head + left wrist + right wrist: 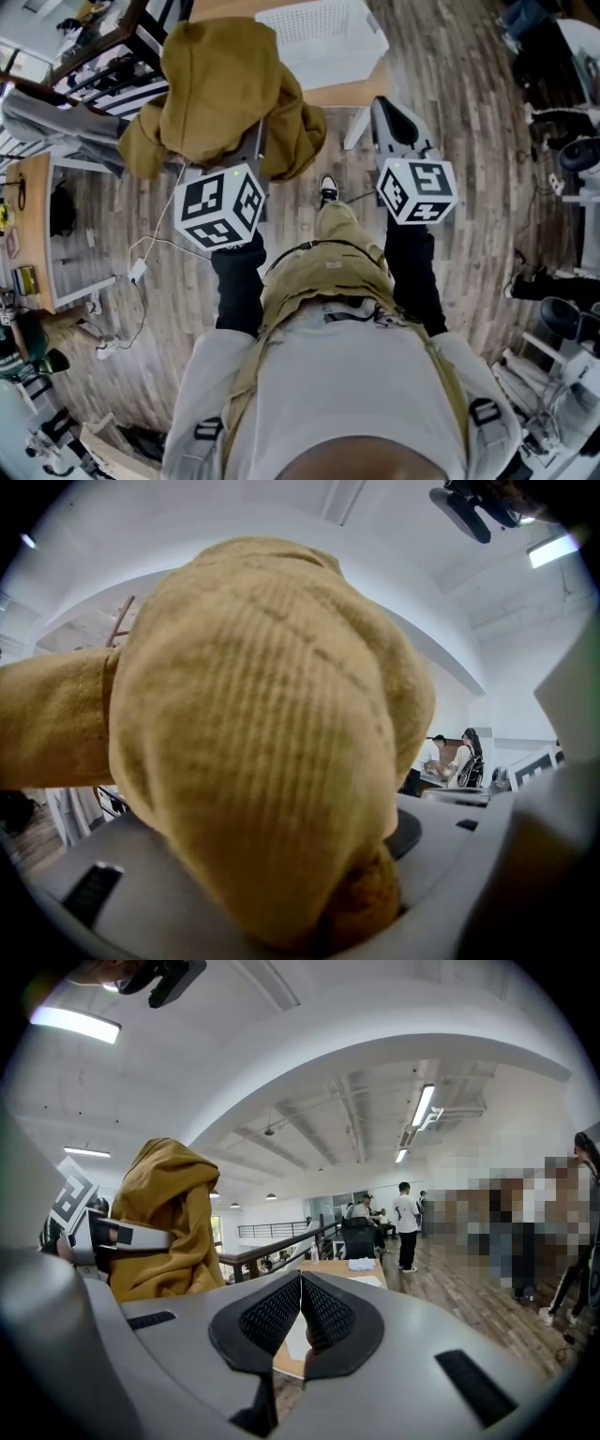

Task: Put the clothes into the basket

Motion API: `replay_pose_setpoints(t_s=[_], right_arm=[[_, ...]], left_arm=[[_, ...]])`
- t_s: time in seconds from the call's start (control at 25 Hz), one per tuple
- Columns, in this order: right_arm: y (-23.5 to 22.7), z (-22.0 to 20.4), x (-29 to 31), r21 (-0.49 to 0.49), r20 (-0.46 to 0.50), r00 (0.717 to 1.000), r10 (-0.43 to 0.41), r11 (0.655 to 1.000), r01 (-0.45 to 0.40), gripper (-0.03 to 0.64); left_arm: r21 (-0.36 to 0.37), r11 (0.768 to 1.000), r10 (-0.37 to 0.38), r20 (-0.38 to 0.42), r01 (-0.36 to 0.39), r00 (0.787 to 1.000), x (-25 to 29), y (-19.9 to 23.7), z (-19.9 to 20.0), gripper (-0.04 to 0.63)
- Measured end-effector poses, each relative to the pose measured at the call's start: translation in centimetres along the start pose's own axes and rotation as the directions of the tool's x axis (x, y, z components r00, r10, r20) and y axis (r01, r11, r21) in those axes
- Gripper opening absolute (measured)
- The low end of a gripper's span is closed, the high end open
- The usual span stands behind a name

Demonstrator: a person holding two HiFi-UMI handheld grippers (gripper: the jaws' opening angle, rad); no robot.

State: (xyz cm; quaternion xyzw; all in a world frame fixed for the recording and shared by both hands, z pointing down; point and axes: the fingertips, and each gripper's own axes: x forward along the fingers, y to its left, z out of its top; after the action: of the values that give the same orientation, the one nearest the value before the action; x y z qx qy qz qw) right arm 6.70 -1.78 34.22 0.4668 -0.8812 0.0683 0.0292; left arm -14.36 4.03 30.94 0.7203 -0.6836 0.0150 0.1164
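Observation:
A mustard-yellow hoodie [225, 94] hangs bunched over my left gripper [253, 155], whose jaws are buried in the cloth and shut on it. In the left gripper view the hoodie [272, 742] fills most of the picture, clamped at the left gripper [361, 916]. The white mesh basket [323, 37] stands on a wooden table [349, 92] just beyond and to the right of the hoodie. My right gripper [394, 112] is held level beside the hoodie, short of the table. Its black pads [323, 1312] touch with nothing between them, and the hoodie [169, 1222] shows at its left.
Desks and a dark rack [103, 56] stand at the left, and a white cable [141, 267] lies on the wood floor. Office chairs [572, 169] crowd the right side. People [408, 1222] stand far off by a railing [272, 1251].

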Motion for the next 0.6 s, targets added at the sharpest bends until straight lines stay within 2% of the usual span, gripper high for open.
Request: replay_pose_setpoints(t_s=[0.28, 0.6], right_arm=[[-3.6, 2.5, 9.2, 0.008, -0.010, 0.999, 0.047, 0.999, -0.047, 0.021], [-8.4, 2.2, 15.3, 0.021, -0.026, 0.997, 0.076, 0.997, -0.075, 0.021]], left_arm=[[0.004, 1.000, 0.011, -0.035, -0.011, 0.999, 8.8, 0.7, 2.3, 0.281], [-0.003, 1.000, 0.020, -0.053, -0.020, 0.998, 17.1, 0.5, 2.8, 0.281]])
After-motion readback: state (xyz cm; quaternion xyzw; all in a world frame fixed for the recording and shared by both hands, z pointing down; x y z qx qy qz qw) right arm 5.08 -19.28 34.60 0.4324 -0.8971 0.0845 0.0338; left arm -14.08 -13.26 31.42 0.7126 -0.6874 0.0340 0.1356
